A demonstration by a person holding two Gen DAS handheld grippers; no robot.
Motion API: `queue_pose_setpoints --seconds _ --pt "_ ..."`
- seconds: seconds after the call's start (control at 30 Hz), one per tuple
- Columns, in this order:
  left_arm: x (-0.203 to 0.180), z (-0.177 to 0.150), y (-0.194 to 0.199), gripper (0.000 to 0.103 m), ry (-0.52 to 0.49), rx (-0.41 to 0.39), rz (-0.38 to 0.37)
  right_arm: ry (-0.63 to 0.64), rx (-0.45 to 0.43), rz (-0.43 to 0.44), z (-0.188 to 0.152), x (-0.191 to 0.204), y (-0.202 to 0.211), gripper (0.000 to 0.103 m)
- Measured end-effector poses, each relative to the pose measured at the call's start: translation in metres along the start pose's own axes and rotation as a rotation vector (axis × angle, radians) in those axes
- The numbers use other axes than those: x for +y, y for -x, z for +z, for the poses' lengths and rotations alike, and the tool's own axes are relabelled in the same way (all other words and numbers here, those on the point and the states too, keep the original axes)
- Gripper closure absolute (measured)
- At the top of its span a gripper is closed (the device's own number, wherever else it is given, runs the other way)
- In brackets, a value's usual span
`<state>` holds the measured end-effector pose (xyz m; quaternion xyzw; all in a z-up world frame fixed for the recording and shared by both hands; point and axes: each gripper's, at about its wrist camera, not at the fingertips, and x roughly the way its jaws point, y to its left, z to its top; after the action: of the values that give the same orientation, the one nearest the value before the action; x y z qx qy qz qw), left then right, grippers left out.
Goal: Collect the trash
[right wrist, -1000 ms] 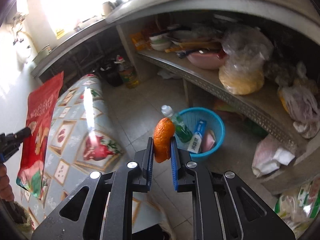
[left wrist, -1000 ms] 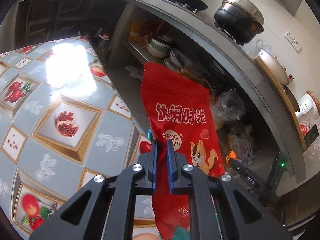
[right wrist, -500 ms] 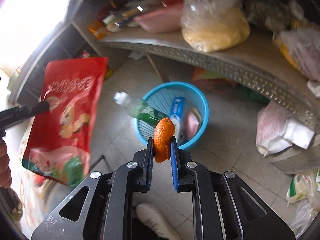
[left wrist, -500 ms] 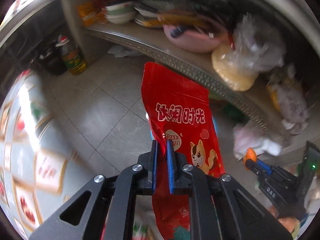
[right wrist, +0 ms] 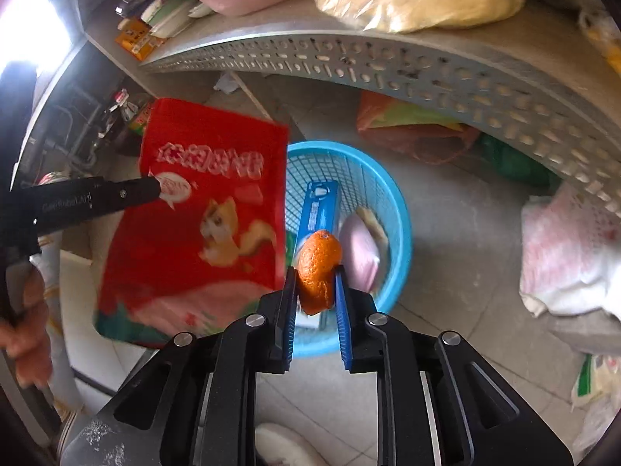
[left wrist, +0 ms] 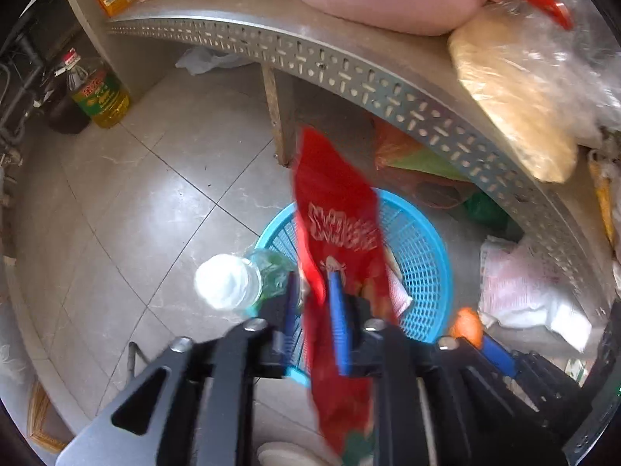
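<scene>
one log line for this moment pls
left gripper: shut on red snack bag | right gripper: shut on orange peel | both above blue basket

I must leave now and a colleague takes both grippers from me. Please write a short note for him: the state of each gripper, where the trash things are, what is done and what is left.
Left gripper: shut on the red snack bag, held above the blue basket.
Right gripper: shut on the orange peel, also above the basket.
Done: a blue box, a pinkish packet and a plastic bottle are already in the basket, the bottle sticking out over the rim.
Left: release the bag and the peel into the basket. Whether more trash remains elsewhere cannot be seen.
</scene>
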<state>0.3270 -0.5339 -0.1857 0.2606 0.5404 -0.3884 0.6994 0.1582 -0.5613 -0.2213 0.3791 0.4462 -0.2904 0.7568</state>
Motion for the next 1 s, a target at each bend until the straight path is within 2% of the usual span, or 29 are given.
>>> queue_pose_setpoints --seconds 0.03,0.17,0.23,0.33,0.5,0.63,0.77,0.9,1.0 --pt "0.001 0.000 -0.003 0.060 0.021 0.005 -0.012 -0.007 0.012 -0.004 0.002 -0.001 -0.010 0.074" --pt "0.004 -0.002 -0.007 0.052 0.078 -0.003 -0.062 0.023 0.058 -0.010 0.005 0.000 -0.044 0.056" --pt "0.003 -0.003 0.002 0.049 0.061 -0.012 -0.076 0.026 0.072 -0.021 0.006 -0.001 -0.050 0.053" --pt "0.003 -0.007 0.029 0.045 0.018 -0.063 -0.099 0.016 0.045 -0.017 0.003 -0.005 -0.042 0.047" --pt "0.016 -0.021 0.098 0.034 0.000 -0.151 -0.150 0.005 -0.023 -0.008 -0.006 -0.014 -0.017 0.046" --pt "0.039 -0.050 0.168 0.028 0.004 -0.228 -0.176 0.080 -0.074 -0.018 -0.029 -0.002 0.020 0.045" --pt "0.059 -0.098 0.243 0.021 -0.010 -0.334 -0.219 0.177 -0.136 -0.018 -0.063 0.023 0.072 0.040" --pt "0.070 -0.167 0.307 0.011 -0.059 -0.462 -0.216 0.266 -0.236 -0.004 -0.094 0.046 0.142 0.030" --pt "0.079 -0.215 0.340 0.006 -0.020 -0.532 -0.194 0.324 -0.354 -0.019 -0.118 0.062 0.197 0.016"
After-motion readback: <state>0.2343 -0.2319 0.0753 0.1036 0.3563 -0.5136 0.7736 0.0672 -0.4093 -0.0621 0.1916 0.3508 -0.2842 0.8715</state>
